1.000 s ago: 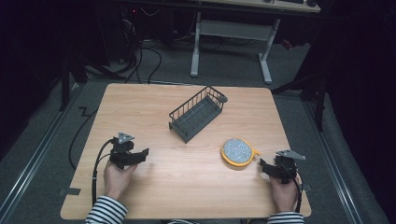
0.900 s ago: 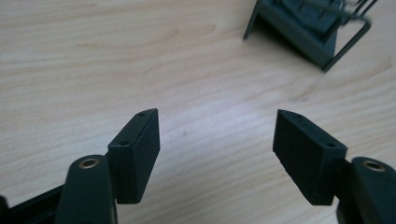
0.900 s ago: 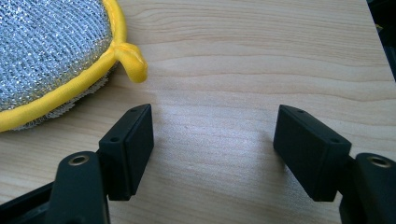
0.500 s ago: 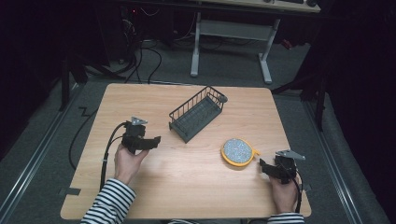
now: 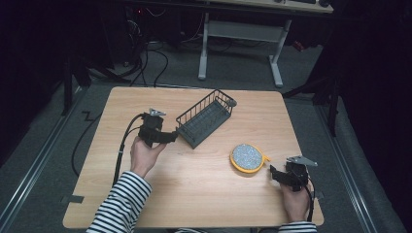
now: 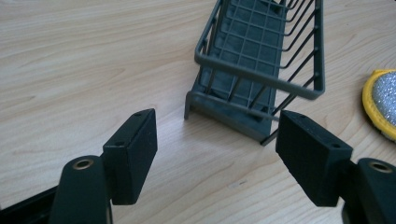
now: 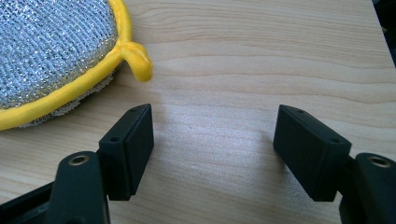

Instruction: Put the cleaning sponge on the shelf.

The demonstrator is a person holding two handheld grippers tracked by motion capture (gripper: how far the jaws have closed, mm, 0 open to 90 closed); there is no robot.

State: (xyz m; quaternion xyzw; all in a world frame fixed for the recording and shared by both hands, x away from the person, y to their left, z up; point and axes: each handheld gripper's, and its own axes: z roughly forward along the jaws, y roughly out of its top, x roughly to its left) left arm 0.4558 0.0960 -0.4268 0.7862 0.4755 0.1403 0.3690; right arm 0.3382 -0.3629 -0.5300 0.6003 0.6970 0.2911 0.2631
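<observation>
A dark grey wire basket (image 5: 204,118) lies slantwise near the middle of the wooden table (image 5: 145,204); in the left gripper view its near end (image 6: 254,70) is just beyond the jaws. My left gripper (image 5: 173,137) (image 6: 215,149) hovers close to that near end, and its jaws have just been opening, with nothing between them. A round scouring pad with silver mesh and a yellow rim (image 5: 248,158) (image 7: 51,51) lies right of centre. My right gripper (image 5: 273,174) (image 7: 212,149) rests at the table's front right, open and empty, just short of the pad's yellow loop (image 7: 135,63).
Cables trail from both grippers, the left one looping over the table's left edge (image 5: 121,150). Behind the table stands a white desk frame (image 5: 238,43) on a dark floor with more cables. A striped sleeve (image 5: 119,206) comes in at the front left.
My left hand has risen and moved away from the front left toward the basket's near end, and its jaws stand wider. The right hand, the pad and the basket have kept still.
</observation>
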